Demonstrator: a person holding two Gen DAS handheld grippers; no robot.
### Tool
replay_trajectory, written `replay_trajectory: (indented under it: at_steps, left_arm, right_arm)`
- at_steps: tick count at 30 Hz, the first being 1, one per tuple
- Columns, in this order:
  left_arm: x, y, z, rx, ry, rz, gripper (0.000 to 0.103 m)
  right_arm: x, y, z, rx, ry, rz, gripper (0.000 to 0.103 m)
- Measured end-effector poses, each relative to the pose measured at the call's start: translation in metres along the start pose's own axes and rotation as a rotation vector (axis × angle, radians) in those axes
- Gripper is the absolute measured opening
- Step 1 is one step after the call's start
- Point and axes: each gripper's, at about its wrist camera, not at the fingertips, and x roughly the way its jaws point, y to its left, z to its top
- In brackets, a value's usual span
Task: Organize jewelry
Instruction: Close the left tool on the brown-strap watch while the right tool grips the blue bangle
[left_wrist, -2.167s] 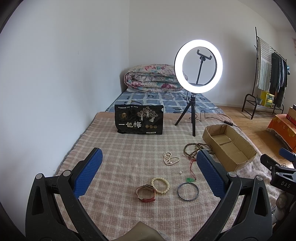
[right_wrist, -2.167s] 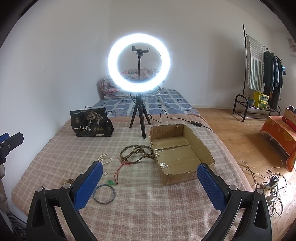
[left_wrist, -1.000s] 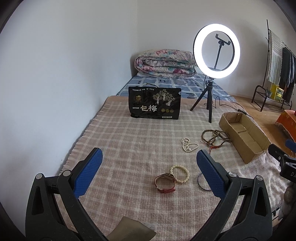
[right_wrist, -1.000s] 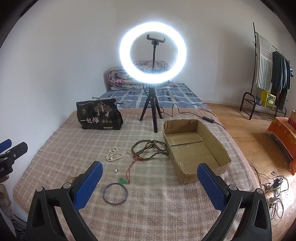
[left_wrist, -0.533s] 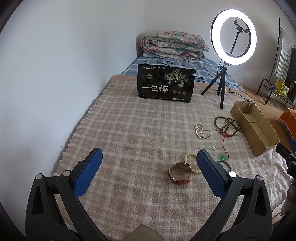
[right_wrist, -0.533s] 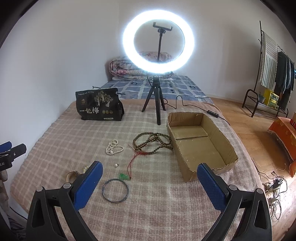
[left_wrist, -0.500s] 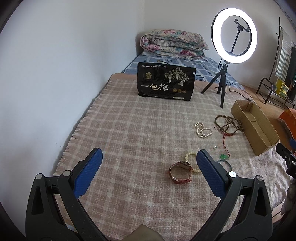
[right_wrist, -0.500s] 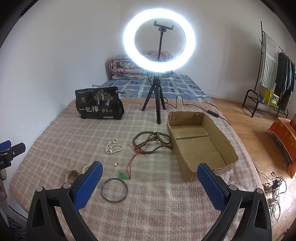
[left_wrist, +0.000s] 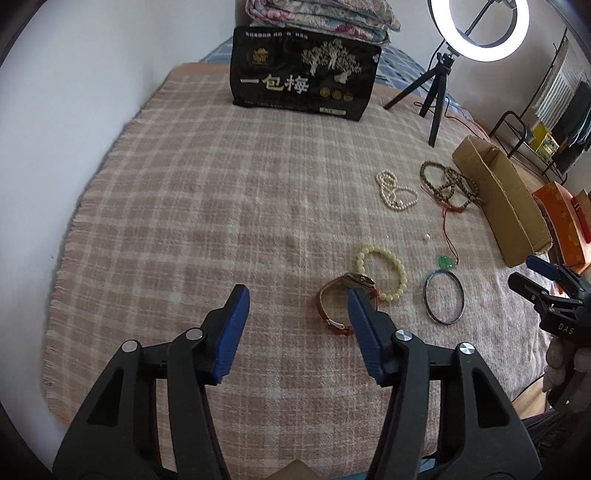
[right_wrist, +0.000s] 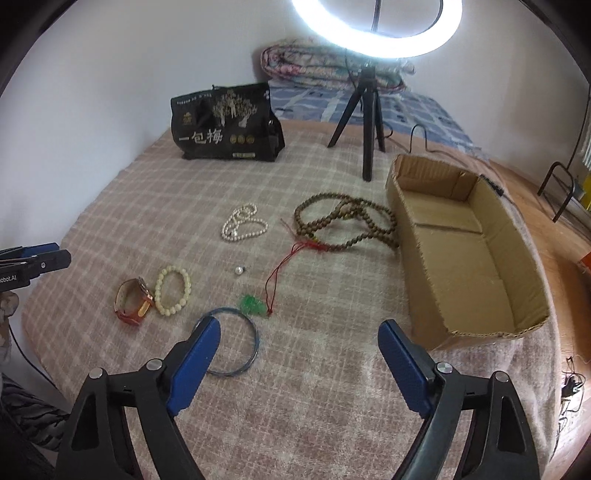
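Observation:
Jewelry lies on a checked blanket (left_wrist: 221, 206). A red-strapped watch (left_wrist: 340, 302) lies just ahead of my open left gripper (left_wrist: 297, 301), partly behind its right finger. Beside it are a cream bead bracelet (left_wrist: 384, 273), a dark bangle (left_wrist: 443, 297) and a green pendant on red cord (left_wrist: 446, 262). Farther off lie a pearl necklace (left_wrist: 395, 192) and brown prayer beads (left_wrist: 448, 186). My right gripper (right_wrist: 297, 339) is open and empty, hovering above the bangle (right_wrist: 236, 343) and pendant (right_wrist: 253, 304). An open cardboard box (right_wrist: 465, 251) stands to its right.
A black snack bag (left_wrist: 303, 74) stands at the far end of the blanket. A ring light on a tripod (right_wrist: 369, 122) stands near the box. A loose pearl (right_wrist: 239, 270) lies mid-blanket. The wall runs along the left; the bed's edge drops off on the right.
Both grippers have dipped down and forward toward the blanket. The left gripper's jaws have narrowed and now sit near the watch. The right gripper has come closer over the bangle.

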Motion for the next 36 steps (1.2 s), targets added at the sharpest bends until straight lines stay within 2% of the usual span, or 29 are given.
replay_trajectory:
  at_steps: [3,9,12,13,15,16,17,18,20,23,27,30,36]
  left_arm:
    - [0.012,-0.002,0.0,-0.01,0.031,-0.015,0.05]
    - [0.024,-0.005,-0.003,-0.009,0.053,-0.02,0.049]
    - [0.028,-0.004,-0.004,-0.012,0.063,-0.024,0.049]
    - [0.029,-0.004,-0.004,-0.01,0.064,-0.025,0.044]
    - [0.033,-0.004,-0.004,-0.012,0.075,-0.028,0.039]
    - [0.035,-0.004,-0.004,-0.018,0.079,-0.033,0.039]
    - [0.037,-0.004,-0.004,-0.024,0.085,-0.039,0.039]
    - [0.039,-0.004,-0.004,-0.027,0.092,-0.05,0.039]
    - [0.043,-0.007,-0.003,-0.02,0.096,-0.06,0.039]
    - [0.049,-0.011,-0.002,-0.006,0.102,-0.046,0.039]
    - [0.064,-0.009,-0.002,-0.021,0.131,-0.032,0.038]
    - [0.075,-0.009,-0.003,-0.027,0.156,-0.023,0.033]
    - [0.092,-0.012,-0.004,-0.03,0.184,-0.018,0.029]
  right_arm:
    - [0.012,0.006,-0.002,-0.025,0.045,0.041,0.08]
    - [0.033,0.022,-0.007,-0.072,0.107,0.045,0.067]
    - [0.038,0.028,-0.008,-0.077,0.106,0.043,0.065]
    - [0.039,0.031,-0.009,-0.087,0.101,0.048,0.065]
    - [0.044,0.039,-0.013,-0.116,0.113,0.059,0.07]
    - [0.046,0.043,-0.015,-0.131,0.116,0.055,0.075]
    - [0.047,0.047,-0.017,-0.144,0.111,0.048,0.085]
    - [0.047,0.051,-0.018,-0.153,0.101,0.048,0.089]
    - [0.048,0.055,-0.018,-0.164,0.095,0.056,0.089]
    - [0.05,0.058,-0.017,-0.166,0.085,0.041,0.097]
    - [0.058,0.06,-0.017,-0.169,0.092,0.029,0.1]
    - [0.064,0.061,-0.018,-0.17,0.101,0.016,0.102]
    - [0.076,0.069,-0.021,-0.207,0.121,-0.004,0.102]
